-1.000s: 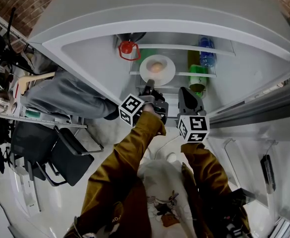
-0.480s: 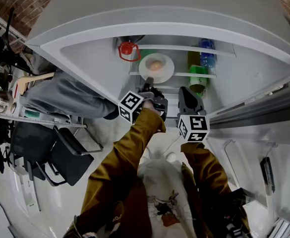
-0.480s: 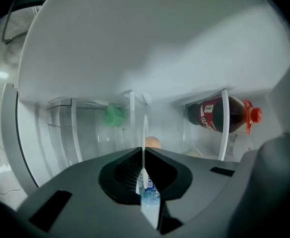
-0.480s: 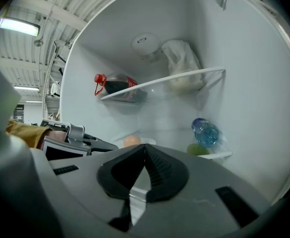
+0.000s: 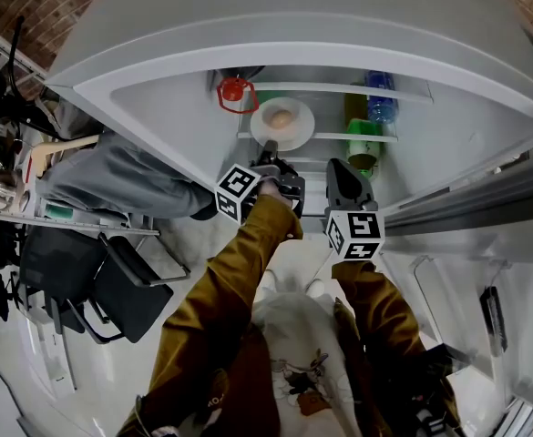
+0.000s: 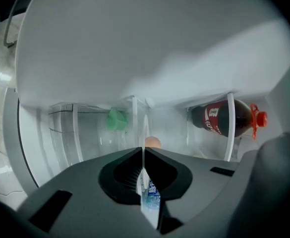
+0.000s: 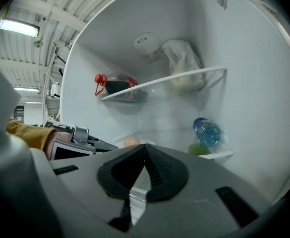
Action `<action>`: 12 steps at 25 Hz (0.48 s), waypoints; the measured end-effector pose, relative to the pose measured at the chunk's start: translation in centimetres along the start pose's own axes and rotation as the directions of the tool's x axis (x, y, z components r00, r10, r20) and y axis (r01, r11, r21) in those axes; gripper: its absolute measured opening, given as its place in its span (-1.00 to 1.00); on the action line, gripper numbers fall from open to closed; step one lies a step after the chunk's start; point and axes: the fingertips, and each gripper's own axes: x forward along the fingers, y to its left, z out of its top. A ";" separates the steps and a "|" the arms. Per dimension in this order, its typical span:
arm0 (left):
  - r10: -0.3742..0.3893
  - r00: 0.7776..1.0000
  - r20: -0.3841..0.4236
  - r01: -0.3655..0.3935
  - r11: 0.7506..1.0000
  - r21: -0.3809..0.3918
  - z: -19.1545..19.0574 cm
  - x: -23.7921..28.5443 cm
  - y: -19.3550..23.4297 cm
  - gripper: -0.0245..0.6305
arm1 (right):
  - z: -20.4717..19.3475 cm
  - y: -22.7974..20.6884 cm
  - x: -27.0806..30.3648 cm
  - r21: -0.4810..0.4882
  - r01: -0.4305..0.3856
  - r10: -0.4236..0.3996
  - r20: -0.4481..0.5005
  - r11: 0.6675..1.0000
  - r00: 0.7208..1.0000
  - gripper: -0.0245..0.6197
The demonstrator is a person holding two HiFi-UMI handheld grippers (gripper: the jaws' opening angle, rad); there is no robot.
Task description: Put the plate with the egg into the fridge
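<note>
A white plate [image 5: 282, 123] with a tan egg [image 5: 281, 116] on it hangs inside the open fridge, over a glass shelf [image 5: 339, 137]. My left gripper [image 5: 270, 157] is shut on the plate's near rim. In the left gripper view the plate [image 6: 144, 129] shows edge-on between the closed jaws, with the egg [image 6: 153, 142] just beyond them. My right gripper [image 5: 340, 166] is shut on nothing to the right of the plate, at the fridge opening. The right gripper view shows the egg [image 7: 131, 142] past my right gripper [image 7: 145, 146], whose jaw tips touch.
A dark soda bottle with a red cap [image 5: 236, 90] lies on the upper shelf at the left. A blue water bottle [image 5: 380, 98] and green containers [image 5: 364, 139] stand at the right. A white bag [image 7: 183, 66] sits on the upper shelf. The fridge door [image 5: 129, 157] stands open at the left.
The left gripper has carried the plate with the egg slightly up and to the left, deeper into the fridge. The right gripper has barely moved.
</note>
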 end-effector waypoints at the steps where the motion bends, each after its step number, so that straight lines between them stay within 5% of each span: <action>1: 0.002 1.000 0.002 -0.002 1.000 0.000 0.1 0.0 0.0 -0.86 | 0.0 0.1 0.0 0.000 0.000 0.000 0.000 1.000 1.000 -0.91; 12: 0.027 1.000 -0.004 -0.027 1.000 0.016 0.6 0.8 0.1 -0.86 | 0.0 0.2 0.0 0.001 0.007 -0.007 -0.003 1.000 1.000 -0.91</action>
